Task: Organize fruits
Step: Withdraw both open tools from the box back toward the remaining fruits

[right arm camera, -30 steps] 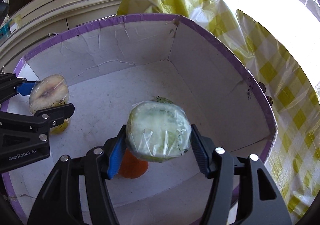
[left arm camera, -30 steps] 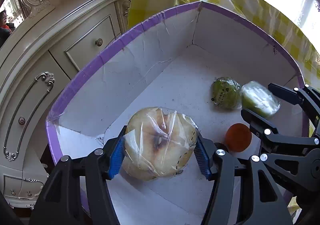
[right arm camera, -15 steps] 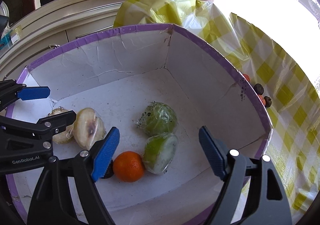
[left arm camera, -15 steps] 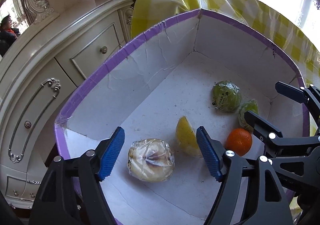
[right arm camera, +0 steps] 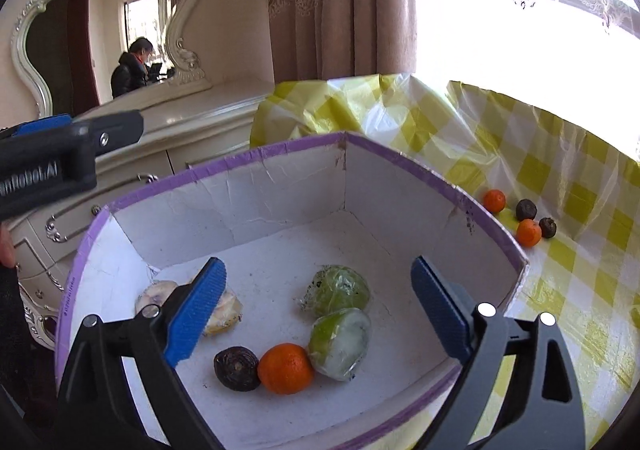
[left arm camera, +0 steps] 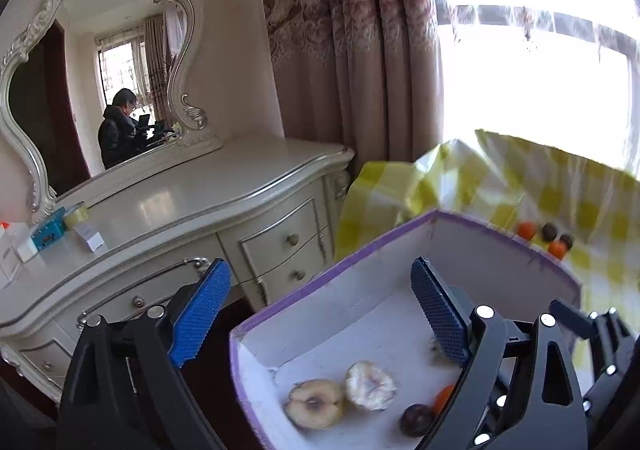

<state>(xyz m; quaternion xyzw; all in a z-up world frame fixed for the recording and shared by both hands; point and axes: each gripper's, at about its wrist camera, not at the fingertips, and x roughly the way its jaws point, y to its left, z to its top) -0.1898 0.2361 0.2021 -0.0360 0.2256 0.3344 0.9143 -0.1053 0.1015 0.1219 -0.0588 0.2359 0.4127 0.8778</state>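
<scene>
The fruits lay on the white floor of the purple-rimmed box (right arm camera: 400,161). Two wrapped green halves sat right of centre, the rear green half (right arm camera: 335,289) touching or just beside the front green half (right arm camera: 340,342), whose pale cut face was turned to the right. An orange (right arm camera: 285,368) rested against the front green half, and a dark round fruit (right arm camera: 236,368) touched the orange on its left. Two pale wrapped halves lay near the box's left wall; in the left wrist view the brown-cored half (left arm camera: 314,404) and the paler half (left arm camera: 370,385) sat side by side, cut faces up, about touching.

The right gripper (right arm camera: 318,308) hung above the box with its jaws spread wide, having just been opening, and nothing was between its blue pads. The left gripper (left arm camera: 320,310) was likewise spread, its jaws having just been opening, with nothing between them; its left finger stood over the dresser (left arm camera: 240,186) and its right finger over the box.

Outside the box, on the yellow-checked cloth (right arm camera: 560,290) covering the bench, lay two small oranges (right arm camera: 528,232) and two dark small fruits (right arm camera: 526,209), close together. Beyond the box stood the cream dresser with an ornate mirror (left arm camera: 100,62), in which a person in a dark jacket (left arm camera: 116,130) was reflected. A patterned curtain (left arm camera: 360,50) hung beside a bright window.
</scene>
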